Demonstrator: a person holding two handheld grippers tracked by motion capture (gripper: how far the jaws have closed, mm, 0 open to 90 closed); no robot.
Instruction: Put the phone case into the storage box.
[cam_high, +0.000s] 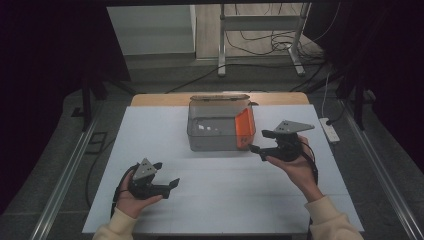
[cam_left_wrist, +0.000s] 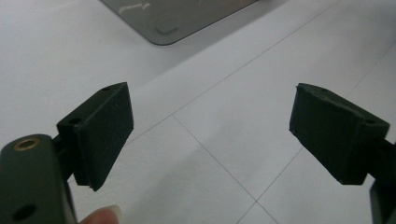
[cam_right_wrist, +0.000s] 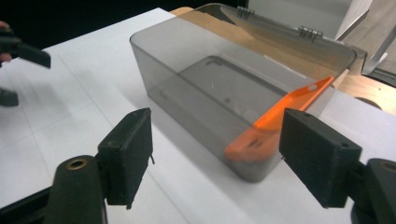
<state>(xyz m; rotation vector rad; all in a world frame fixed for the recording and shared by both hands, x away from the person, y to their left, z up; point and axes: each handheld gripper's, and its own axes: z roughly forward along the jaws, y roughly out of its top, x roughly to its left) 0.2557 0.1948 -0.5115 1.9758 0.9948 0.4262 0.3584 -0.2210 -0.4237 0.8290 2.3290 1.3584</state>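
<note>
Orange phone case (cam_right_wrist: 280, 116) tilted inside open grey box (cam_right_wrist: 187, 70)

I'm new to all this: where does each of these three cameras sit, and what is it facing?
High view: above the person's side, looking forward and down at the table; forearms, both hands show.
Left gripper view: on the left gripper, facing tabletop; open fingers, a fingertip.
Right gripper view: on the right gripper, facing the box; open fingers.
All three show the box.

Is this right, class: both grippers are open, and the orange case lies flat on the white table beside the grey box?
One thing is wrong. The orange case is not beside the grey box; it leans inside it, against one end wall, as the right gripper view shows. The rest holds: the left gripper and right gripper both have their jaws wide apart.
</note>
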